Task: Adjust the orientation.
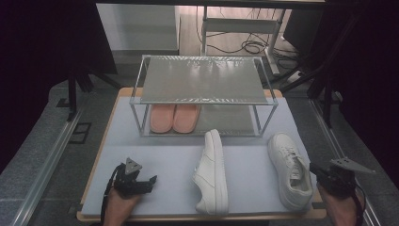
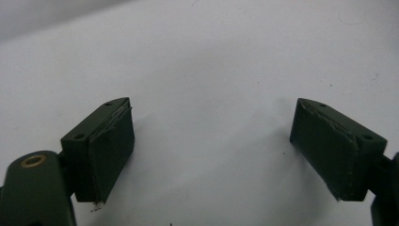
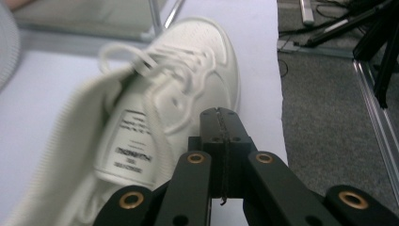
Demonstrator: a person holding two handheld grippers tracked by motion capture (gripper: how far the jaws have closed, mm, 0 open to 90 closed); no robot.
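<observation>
On the table (image 1: 141,155), in front of the rack (image 1: 202,84), the right gripper (image 3: 219,115), jaws pressed together empty, sits beside the upright white shoe (image 1: 289,167) and could nudge it off the near edge, while the left gripper (image 1: 153,181) rests spread.

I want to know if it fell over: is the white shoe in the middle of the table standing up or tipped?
Tipped. The middle white shoe lies on its side on the table, its sidewall facing up.
</observation>
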